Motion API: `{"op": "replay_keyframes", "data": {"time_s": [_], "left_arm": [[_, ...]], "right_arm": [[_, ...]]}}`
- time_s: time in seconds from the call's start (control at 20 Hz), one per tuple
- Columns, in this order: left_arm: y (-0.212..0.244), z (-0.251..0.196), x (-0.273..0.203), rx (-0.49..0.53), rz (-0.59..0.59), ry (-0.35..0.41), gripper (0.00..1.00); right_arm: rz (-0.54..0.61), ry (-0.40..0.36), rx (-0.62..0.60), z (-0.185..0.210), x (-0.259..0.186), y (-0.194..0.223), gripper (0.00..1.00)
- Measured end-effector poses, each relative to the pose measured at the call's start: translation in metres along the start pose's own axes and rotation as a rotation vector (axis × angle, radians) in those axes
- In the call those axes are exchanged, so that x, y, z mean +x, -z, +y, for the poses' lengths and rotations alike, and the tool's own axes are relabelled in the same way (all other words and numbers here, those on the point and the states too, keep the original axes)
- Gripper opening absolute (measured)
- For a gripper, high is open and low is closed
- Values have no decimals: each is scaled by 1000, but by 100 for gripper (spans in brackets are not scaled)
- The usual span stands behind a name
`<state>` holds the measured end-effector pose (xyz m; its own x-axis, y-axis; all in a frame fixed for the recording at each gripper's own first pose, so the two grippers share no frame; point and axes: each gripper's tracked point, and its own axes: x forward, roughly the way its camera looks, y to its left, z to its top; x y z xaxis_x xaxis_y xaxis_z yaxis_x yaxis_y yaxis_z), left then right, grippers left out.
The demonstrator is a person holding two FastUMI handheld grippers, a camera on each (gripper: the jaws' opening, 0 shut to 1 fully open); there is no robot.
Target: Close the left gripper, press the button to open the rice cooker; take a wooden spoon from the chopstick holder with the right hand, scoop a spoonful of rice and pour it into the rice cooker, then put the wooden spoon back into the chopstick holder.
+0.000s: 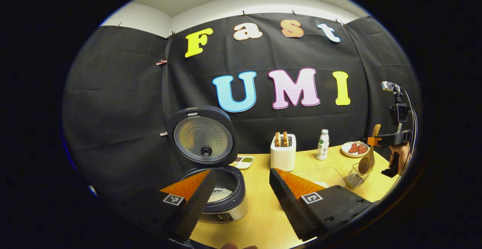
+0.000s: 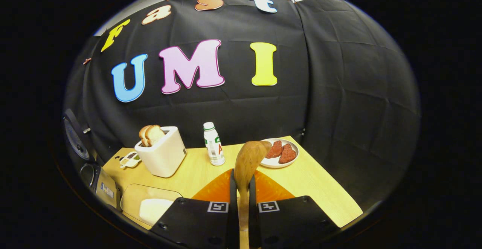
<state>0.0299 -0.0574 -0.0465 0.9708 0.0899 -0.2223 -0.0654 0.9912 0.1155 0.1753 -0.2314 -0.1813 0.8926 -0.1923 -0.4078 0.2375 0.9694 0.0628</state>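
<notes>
right gripper [image 2: 241, 188] fingers clamped on the stiff, light brown wooden spoon [image 2: 246, 162] by its handle; left gripper [image 1: 241, 188] fingers wide.

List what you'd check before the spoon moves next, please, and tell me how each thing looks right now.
1. Rice cooker lid open: ok.
2. Rice in the cooker: ok, white grains visible.
3. Right hand-held gripper shut on the wooden spoon: ok.
4. Spoon above the wire chopstick holder: ok.
5. Spoon bowl empty: cannot tell.
6. Left hand-held gripper open, away from the spoon: ok.
</notes>
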Motion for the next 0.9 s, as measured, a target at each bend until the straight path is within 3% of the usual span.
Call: {"op": "replay_keyframes", "data": {"time_s": [0.35,0.55,0.7,0.75,0.8,0.9], "left_arm": [[-2,1,0,1,-4,-3,97],[-2,4,-1,-3,-8,-2,97],[-5,6,0,-10,-12,-3,97],[-6,7,-1,-11,-15,-2,97],[-7,8,-1,-8,-20,-4,97],[-13,13,1,-12,-36,-7,97]], "right_arm": [[129,46,21,-10,-2,39,27],[92,112,25,-23,-10,26,34],[70,147,37,-28,-17,19,44],[61,153,35,-29,-21,17,40],[50,159,32,-30,-23,14,46],[35,159,29,-29,-31,10,45]]}}
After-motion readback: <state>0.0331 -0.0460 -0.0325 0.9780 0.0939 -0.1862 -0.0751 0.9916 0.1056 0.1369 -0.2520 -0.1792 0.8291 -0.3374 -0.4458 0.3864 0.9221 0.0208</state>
